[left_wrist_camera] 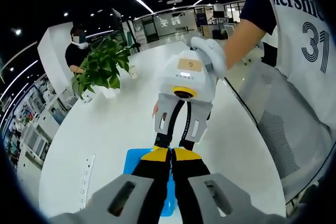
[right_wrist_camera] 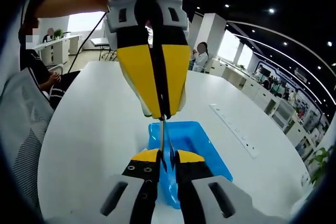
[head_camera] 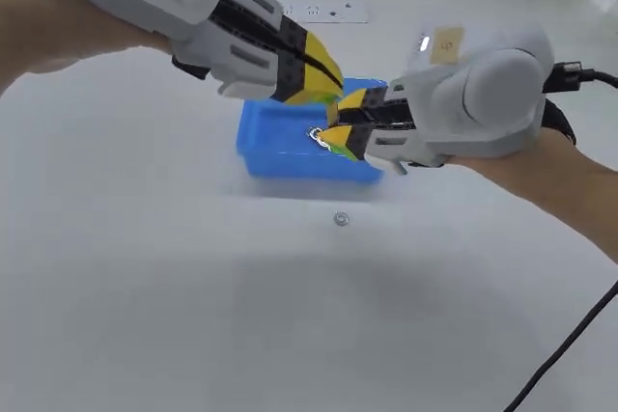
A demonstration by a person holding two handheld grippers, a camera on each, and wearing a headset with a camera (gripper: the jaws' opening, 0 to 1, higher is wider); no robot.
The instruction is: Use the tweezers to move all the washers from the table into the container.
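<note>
Slim metal tweezers (right_wrist_camera: 162, 129): pinched in my left fingers (right_wrist_camera: 136, 72), right fingers (right_wrist_camera: 144, 157) flanking, grip unclear; over blue plastic container (head_camera: 280, 159). Step: likely drop-off. Next: precise pinch on small silver washer (head_camera: 340, 219), white worktop (head_camera: 145, 287).

A power strip (head_camera: 323, 13) lies flat at the far side; a black cable (head_camera: 570, 338) trails off at lower right; a leafy potted plant (left_wrist_camera: 102, 66) stands farther off, a masked person (left_wrist_camera: 79, 43) behind it; a mesh chair (left_wrist_camera: 278, 129) sits beside a white jersey (left_wrist_camera: 307, 35) numbered 31.
</note>
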